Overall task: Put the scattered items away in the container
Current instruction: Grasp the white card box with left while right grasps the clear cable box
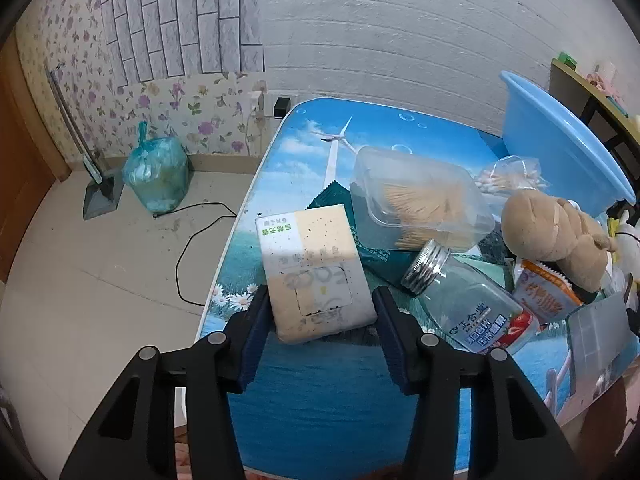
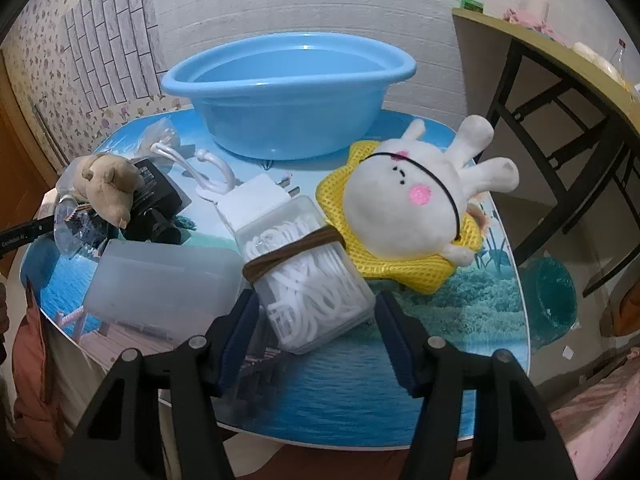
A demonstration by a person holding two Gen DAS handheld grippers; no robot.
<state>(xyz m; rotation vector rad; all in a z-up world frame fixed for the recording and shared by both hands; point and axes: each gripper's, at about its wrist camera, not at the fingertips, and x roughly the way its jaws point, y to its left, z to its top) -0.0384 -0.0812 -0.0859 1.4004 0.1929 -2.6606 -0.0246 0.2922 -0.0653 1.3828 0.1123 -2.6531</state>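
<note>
Blue printed vinyl covers the round surface [image 2: 340, 392], and at its far edge sits the blue basin [image 2: 288, 92], the container I take everything to be bound for; I see nothing inside it from the right wrist view. Next down in size, the white rabbit plush [image 2: 416, 200] lies on a yellow mesh pouch [image 2: 400, 268] to the right, and a brown bear plush [image 2: 110, 188] slumps at the left among a black adapter [image 2: 156, 192] and other clutter.

My left tongs [image 1: 320, 320] stand wide open, gripping nothing, with the flat tissue pack [image 1: 316, 272] lying between the tips, its long axis running away from me, so the fingers bracket its short width. My right tongs [image 2: 316, 320] are equally wide and empty, straddling the near end of the clear floss-pick box [image 2: 308, 276], whose long axis angles far-left. A brown band [image 2: 292, 252] wraps its middle.

I judge both grasps ready: closing should catch each item across its narrow side. The basin lies far of the right tongs, closer to that hand.
</note>
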